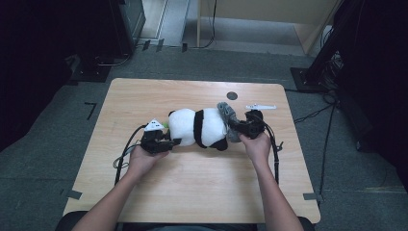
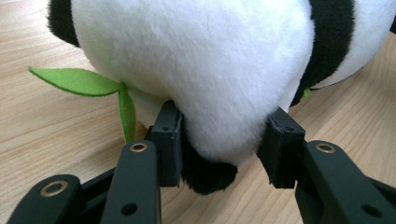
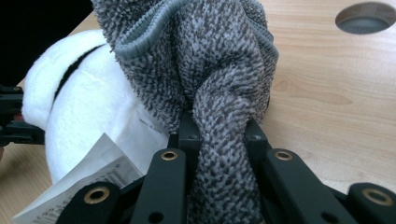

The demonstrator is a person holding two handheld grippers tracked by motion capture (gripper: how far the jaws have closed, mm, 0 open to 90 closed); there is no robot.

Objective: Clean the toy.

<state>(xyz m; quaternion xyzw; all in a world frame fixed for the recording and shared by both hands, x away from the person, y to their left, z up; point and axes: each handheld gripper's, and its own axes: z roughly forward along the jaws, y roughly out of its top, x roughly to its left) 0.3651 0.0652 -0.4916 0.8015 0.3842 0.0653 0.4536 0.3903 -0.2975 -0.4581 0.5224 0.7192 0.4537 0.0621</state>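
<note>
Lying lengthwise across the table (image 1: 144, 187), the plush panda (image 1: 192, 126) is pinched by the left gripper (image 1: 169, 143); the right gripper (image 1: 235, 127) clamps the grey cloth (image 1: 225, 113).

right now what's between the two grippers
The plush panda lies between them in the high view; the left gripper clamps one end, the right gripper pinches a grey cloth.

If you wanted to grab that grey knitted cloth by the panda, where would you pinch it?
Probably where the grey cloth is bunched into a narrow twisted rope, coming in from the table's right side, away from the panda. The right gripper already pinches it there: that gathered strand fits between its jaws, while the looser ribbed edge would slip.
</note>
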